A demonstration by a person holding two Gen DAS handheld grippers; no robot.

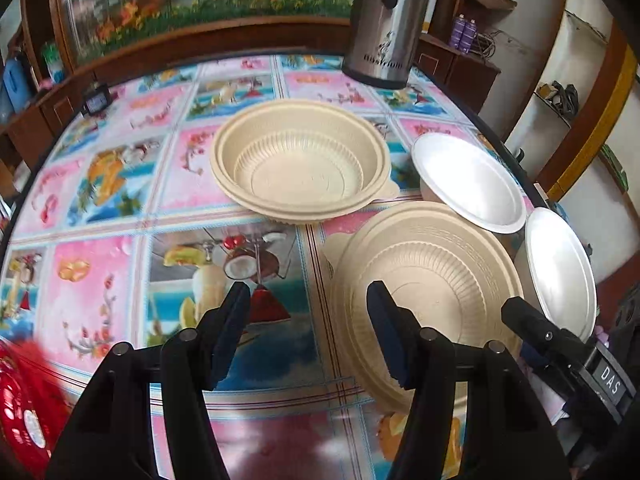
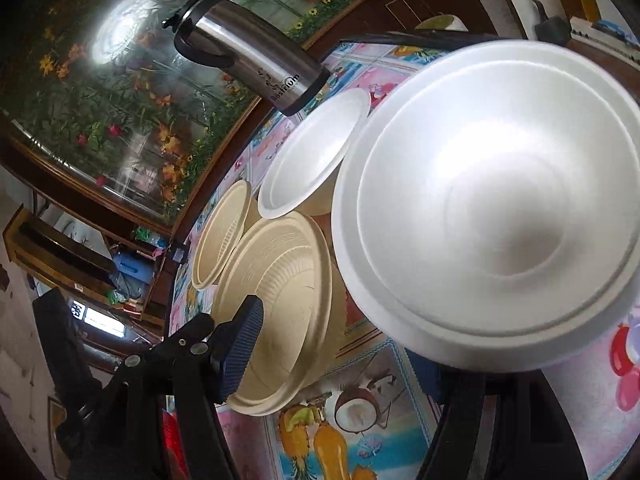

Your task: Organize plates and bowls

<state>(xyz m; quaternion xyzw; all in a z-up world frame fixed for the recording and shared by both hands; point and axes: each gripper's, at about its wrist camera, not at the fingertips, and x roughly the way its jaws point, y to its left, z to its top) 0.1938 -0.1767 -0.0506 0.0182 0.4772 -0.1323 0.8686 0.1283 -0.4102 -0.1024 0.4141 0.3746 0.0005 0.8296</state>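
Note:
Two beige ribbed bowls sit on the colourful tablecloth: one at centre (image 1: 301, 170), one nearer at right (image 1: 428, 276). A white foam bowl (image 1: 470, 182) sits at the right edge. My left gripper (image 1: 308, 312) is open and empty just above the near beige bowl's left rim. My right gripper (image 2: 340, 344) has its jaws wide apart; a second white foam bowl (image 2: 492, 208) sits tilted over its right finger, which is hidden. That bowl (image 1: 560, 272) and the right gripper (image 1: 532, 324) also show in the left wrist view. The right wrist view also shows the beige bowls (image 2: 280, 292) and the other white bowl (image 2: 316, 156).
A steel thermos jug (image 1: 386, 20) stands at the table's far side, also visible in the right wrist view (image 2: 248, 60). A red object (image 1: 24, 408) lies at the near left. A small black clock (image 1: 96, 102) sits at the far left edge. The table edge (image 1: 500, 140) runs close to the white bowls.

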